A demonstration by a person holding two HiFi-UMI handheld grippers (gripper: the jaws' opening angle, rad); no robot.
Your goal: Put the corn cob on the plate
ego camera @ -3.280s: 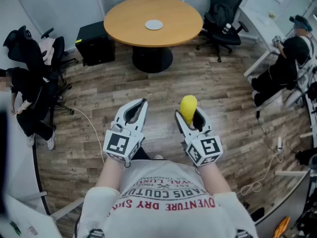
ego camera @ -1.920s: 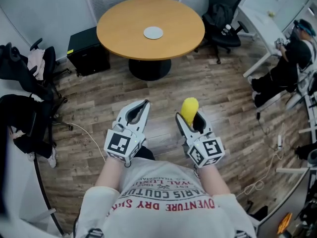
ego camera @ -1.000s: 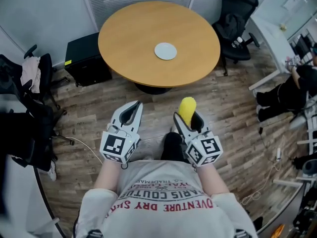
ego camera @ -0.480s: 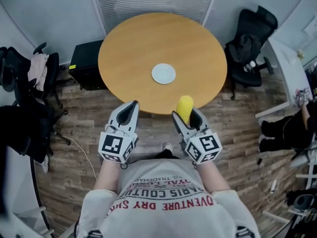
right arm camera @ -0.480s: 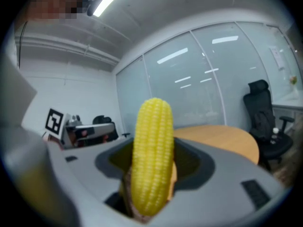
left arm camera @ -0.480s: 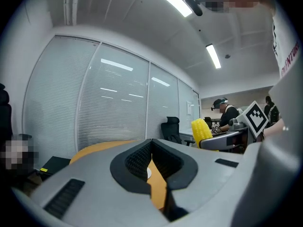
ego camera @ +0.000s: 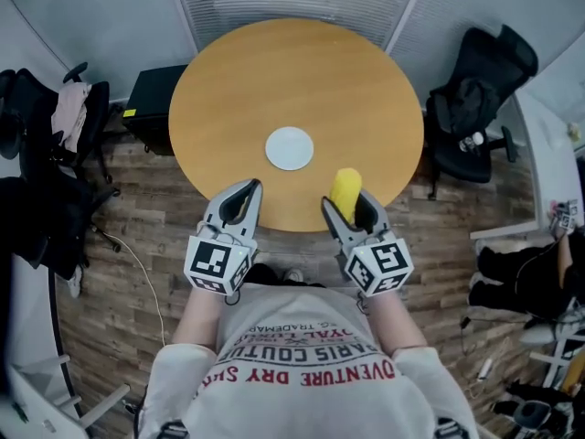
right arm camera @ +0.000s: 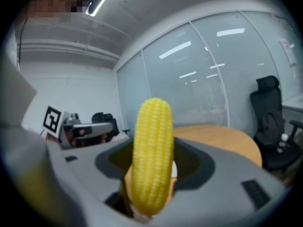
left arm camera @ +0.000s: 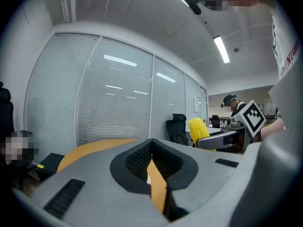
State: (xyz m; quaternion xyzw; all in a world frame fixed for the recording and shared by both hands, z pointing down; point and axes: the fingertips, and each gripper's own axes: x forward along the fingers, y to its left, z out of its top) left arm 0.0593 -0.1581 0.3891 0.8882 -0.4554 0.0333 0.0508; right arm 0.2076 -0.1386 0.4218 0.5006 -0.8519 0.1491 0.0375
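Note:
A yellow corn cob stands upright in my right gripper, which is shut on it; in the right gripper view the corn cob fills the middle. A small white plate lies near the middle of the round wooden table. Both grippers hover over the table's near edge, a little short of the plate. My left gripper is shut with nothing in it. From the left gripper view the corn cob shows at the right.
Black office chairs stand right of the table. More chairs with clothes and a black box sit at the left. A cable trails over the wood floor. A person sits at the far right edge.
The person has walked up to the round table: it and the plate have come much closer beneath the grippers. The right gripper still holds the corn; the left stays shut.

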